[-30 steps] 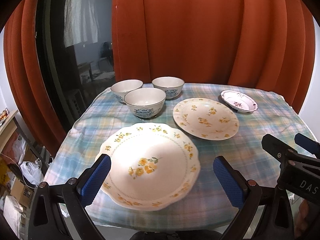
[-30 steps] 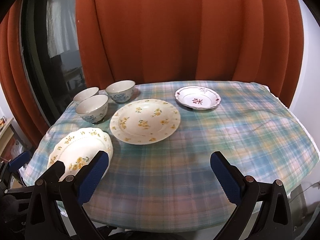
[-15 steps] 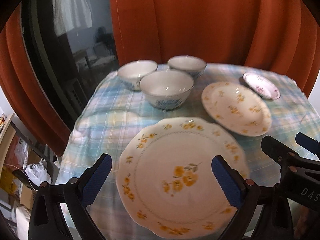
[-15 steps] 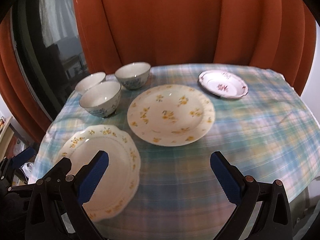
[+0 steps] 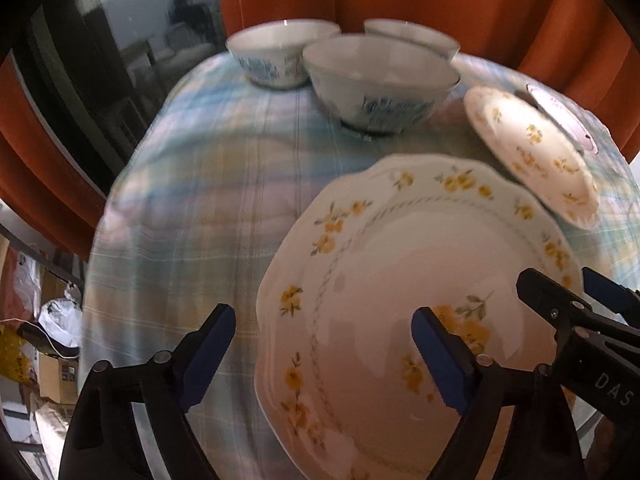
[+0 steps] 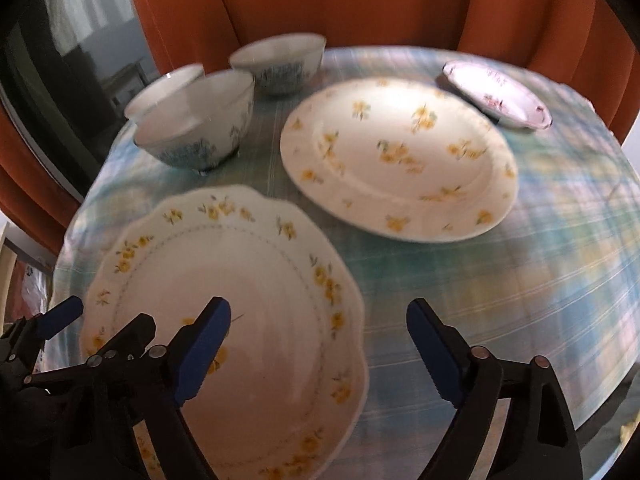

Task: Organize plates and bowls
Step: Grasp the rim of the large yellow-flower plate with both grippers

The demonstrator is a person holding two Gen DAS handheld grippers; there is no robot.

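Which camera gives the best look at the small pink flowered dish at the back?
The right wrist view: the small dish shows whole there, rim and pink motif included. In the left wrist view it sits at the edge, largely hidden behind the round yellow-flowered plate.

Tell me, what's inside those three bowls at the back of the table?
The nearest bowl shows a bare white inner wall, nothing visible in it. The other two bowls also look empty near their rims, but their bottoms are hidden by the low viewing angle.
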